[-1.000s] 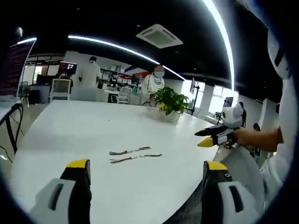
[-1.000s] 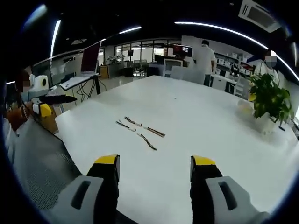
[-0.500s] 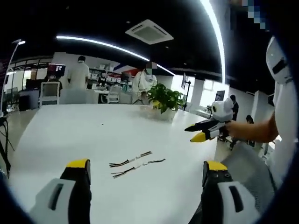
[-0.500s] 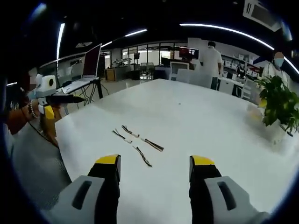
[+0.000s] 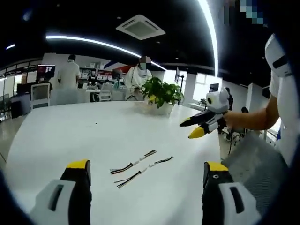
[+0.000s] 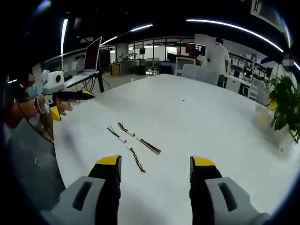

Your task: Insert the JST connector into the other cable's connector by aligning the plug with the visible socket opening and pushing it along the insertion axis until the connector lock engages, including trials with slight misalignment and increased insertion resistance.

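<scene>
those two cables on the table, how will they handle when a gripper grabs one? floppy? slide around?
Probably floppy: the two cables are thin wire bundles, lying slightly curved. Likely very light, so a nudge could skid them across the smooth white table. The small white connectors look like the stiffest part to grip.

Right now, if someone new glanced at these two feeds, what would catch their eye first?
Probably the two thin cables lying side by side, unplugged, on the big white table, ahead of both open grippers. Next, the right gripper held above the table's edge, seen in the left gripper view. Then the potted plant at the far side.
</scene>
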Tool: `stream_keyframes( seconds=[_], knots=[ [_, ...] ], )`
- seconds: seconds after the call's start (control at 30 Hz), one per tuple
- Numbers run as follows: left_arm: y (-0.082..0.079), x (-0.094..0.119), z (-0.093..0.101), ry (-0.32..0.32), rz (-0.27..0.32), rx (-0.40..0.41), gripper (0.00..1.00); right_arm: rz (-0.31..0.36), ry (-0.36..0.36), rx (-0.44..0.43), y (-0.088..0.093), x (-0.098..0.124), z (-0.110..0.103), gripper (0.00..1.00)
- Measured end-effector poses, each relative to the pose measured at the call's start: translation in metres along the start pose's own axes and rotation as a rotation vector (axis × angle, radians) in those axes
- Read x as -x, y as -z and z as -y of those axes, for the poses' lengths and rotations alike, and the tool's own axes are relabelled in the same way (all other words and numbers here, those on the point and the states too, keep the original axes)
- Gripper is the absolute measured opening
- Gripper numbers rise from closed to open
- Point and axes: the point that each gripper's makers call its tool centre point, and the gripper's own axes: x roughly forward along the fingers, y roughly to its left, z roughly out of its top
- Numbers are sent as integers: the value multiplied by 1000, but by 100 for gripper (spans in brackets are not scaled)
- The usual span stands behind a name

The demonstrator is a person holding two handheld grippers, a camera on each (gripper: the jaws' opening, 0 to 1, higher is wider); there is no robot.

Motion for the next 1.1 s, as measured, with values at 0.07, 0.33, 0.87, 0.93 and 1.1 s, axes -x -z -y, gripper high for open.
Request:
stream_keyframes(
  seconds=[0.07, 0.33, 0.87, 0.93, 1.1],
  knots=[
    [3, -7, -4, 2, -32, 13, 99, -22, 5, 17, 3, -4, 3, 57],
    [-4, -26, -17, 10, -39, 42, 99, -36, -11, 24, 3, -21, 13, 55],
    [-5, -70, -46, 55, -73, 4, 91, -22, -86, 85, -8, -55, 11, 46],
    [-8, -76, -45, 68, -57, -18, 91, -23, -101, 100, -8, -60, 8, 45],
    [-4, -87, -46, 97, -72, -35, 85, -27, -141, 156, -10, -69, 2, 47]
  ],
)
